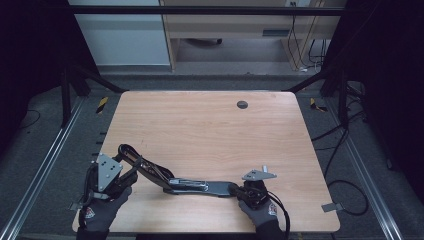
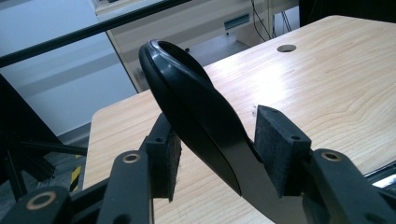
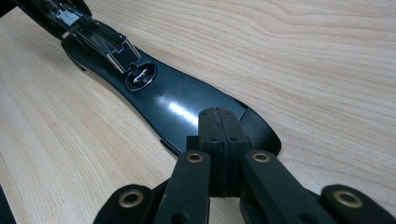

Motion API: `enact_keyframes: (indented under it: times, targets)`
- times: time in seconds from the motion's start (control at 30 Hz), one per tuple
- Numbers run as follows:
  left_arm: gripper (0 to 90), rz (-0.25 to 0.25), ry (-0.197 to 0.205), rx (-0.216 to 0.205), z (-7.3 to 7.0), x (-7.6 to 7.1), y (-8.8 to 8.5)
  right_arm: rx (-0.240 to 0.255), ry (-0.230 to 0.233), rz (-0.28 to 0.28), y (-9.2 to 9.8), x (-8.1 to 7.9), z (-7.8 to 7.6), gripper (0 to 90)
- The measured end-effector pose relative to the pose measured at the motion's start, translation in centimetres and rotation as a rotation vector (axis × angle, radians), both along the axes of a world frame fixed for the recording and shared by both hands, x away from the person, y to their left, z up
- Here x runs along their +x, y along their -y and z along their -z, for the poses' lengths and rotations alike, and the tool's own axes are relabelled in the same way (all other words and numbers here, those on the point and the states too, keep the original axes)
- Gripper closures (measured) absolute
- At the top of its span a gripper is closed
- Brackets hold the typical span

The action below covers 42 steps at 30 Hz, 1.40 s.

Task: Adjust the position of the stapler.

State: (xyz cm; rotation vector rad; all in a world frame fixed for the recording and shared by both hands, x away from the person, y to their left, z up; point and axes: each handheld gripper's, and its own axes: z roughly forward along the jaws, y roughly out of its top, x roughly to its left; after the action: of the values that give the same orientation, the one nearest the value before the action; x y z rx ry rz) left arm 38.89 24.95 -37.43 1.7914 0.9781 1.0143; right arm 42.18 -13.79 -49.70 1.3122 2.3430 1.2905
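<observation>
Inspection starts with the high view. We find a black stapler (image 1: 192, 185) swung fully open on the wooden table (image 1: 210, 125), lying near the 6 o'clock edge. Its base runs toward 3 o'clock, its upper arm rises toward 10 o'clock. The left gripper (image 1: 125, 172) sits at the 9 o'clock end of the tool, the right gripper (image 1: 237, 190) at the 3 o'clock end, each in a gloved hand. A round grommet hole (image 1: 242, 104) lies at 12 o'clock, well apart.

Left gripper view: we see the stapler's black top cover (image 2: 187, 107) passing between the two pads and lifted clear of the table, its rounded tip pointing to 11 o'clock. The jaws stand fairly wide; the left pad (image 2: 170, 156) looks to touch the cover, while the right pad (image 2: 278, 144) stands close beside it. We cannot confirm a firm clamp.

Right gripper view: the jaws are closed together, pads meeting, and rest on the broad end of the base plate (image 3: 187, 109). Beyond, at 11 o'clock, we note the anvil (image 3: 141, 77) and the metal staple channel (image 3: 93, 35).

Our judgement: opening is done, with base pinned and arm raised. Whatever follows on the exposed channel, and closing, remains.
</observation>
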Motion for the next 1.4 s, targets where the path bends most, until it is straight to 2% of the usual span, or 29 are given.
enact_keyframes:
  times: [0.37,0.53,0.77,1.07,1.4]
  targets:
    - [50.6,-0.016,-0.018,-0.041,0.4,0.2,-0.8,0.001,-0.002,0.002,0.0,0.0,0.0,90.0]
    - [50.6,-0.021,-0.033,-0.072,0.6,0.4,-1.4,0.0,0.0,0.0,0.0,0.0,0.0,90.0]
    - [50.4,-0.014,-0.041,-0.093,0.8,0.5,-1.9,0.0,-0.002,0.001,0.0,0.0,0.0,90.0]
    - [48.5,-0.017,-0.043,-0.096,1.2,0.4,-2.6,0.0,0.0,0.001,0.0,0.0,0.0,90.0]
    - [46.6,-0.019,-0.037,-0.073,1.3,0.4,-2.6,-0.001,0.0,0.0,0.0,0.0,0.0,90.0]
